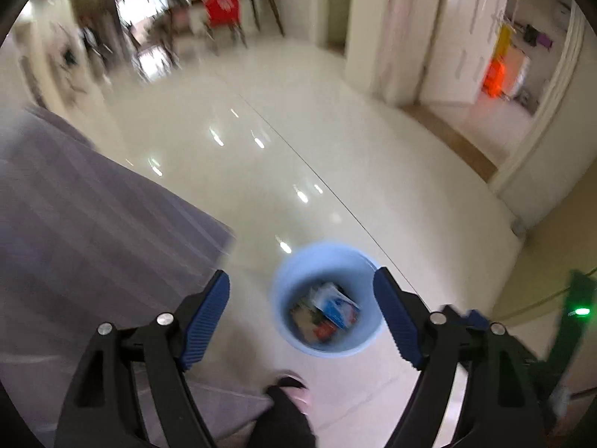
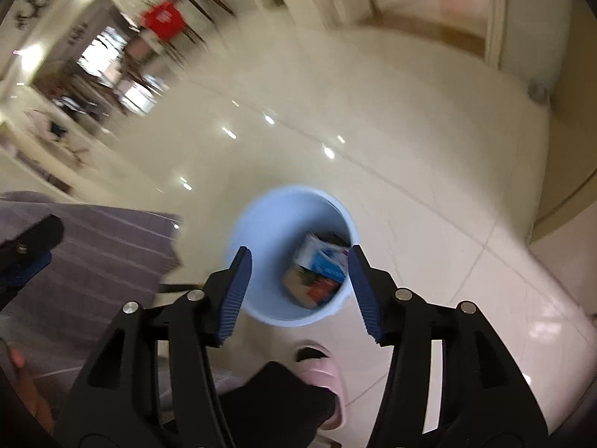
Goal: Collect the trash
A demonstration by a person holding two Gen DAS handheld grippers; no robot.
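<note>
Tiled floor (image 1: 335, 156) | blue bin (image 1: 291, 280) below | both fingers (image 2: 237, 291) wide apart, empty

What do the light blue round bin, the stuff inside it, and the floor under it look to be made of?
Light blue round bin: probably plastic, with smooth, uniformly coloured, matte walls. Blue-and-white carton and the orange-red pack in it: likely printed cardboard or paper packaging, judging by boxy edges; blur leaves it open. Cream floor: glossy polished tile, showing lamp reflections and thin joint lines.
</note>
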